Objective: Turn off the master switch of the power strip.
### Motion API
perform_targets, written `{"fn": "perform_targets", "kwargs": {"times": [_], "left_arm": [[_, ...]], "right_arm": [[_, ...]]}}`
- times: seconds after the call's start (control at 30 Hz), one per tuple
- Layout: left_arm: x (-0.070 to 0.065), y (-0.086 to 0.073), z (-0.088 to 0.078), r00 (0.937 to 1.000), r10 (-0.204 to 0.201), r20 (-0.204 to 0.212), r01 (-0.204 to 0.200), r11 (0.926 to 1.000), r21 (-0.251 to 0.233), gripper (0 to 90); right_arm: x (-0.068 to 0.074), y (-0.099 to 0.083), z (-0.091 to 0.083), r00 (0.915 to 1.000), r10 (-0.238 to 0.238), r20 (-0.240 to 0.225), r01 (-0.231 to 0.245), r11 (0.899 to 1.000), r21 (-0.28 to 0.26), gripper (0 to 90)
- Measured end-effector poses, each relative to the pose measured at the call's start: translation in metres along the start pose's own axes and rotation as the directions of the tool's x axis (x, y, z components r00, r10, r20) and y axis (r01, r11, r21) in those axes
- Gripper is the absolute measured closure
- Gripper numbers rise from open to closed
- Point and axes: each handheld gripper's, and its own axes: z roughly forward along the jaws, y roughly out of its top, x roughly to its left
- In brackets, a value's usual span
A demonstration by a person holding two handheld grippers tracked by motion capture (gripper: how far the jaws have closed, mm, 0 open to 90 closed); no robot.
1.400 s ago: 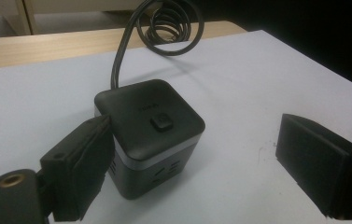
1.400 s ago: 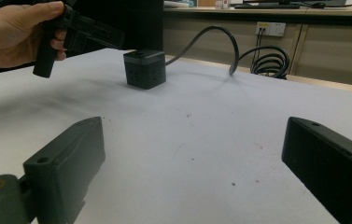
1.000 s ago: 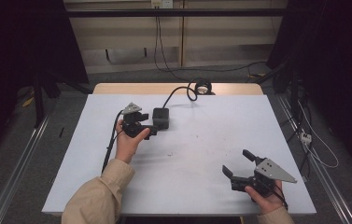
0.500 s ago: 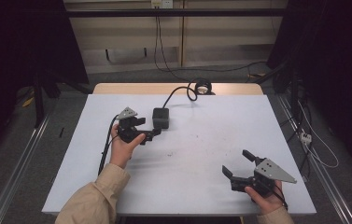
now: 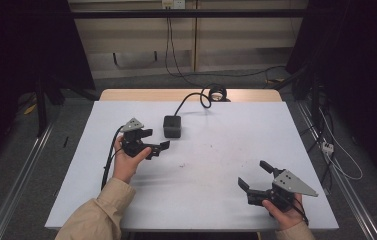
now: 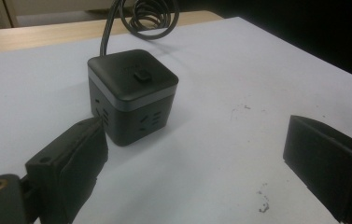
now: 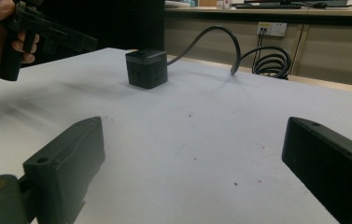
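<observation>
Backing off toward the table's left edge, the left gripper (image 5: 153,140), jaws spread, now faces the power cube (image 5: 173,126) just ahead, while the open right gripper (image 5: 256,175) waits well apart.

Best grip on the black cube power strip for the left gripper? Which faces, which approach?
Probably clamp the cube power strip across two opposite vertical side faces, low on the body, coming in level from the left gripper side. The faces look flat and parallel, and it sits upright. Avoid the far side, where the cord exits, and the top button.
</observation>
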Motion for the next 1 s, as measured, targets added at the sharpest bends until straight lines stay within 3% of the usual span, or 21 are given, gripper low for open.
{"fn": "perform_targets", "kwargs": {"times": [1.0], "left_arm": [[0.004, -0.021, -0.032, 0.9999, 0.001, -0.012, -0.001, 1.0000, -0.005, 5.3]], "right_arm": [[0.000, 0.000, -0.001, 1.0000, -0.002, 0.000, 0.002, 1.000, -0.001, 5.5]]}}
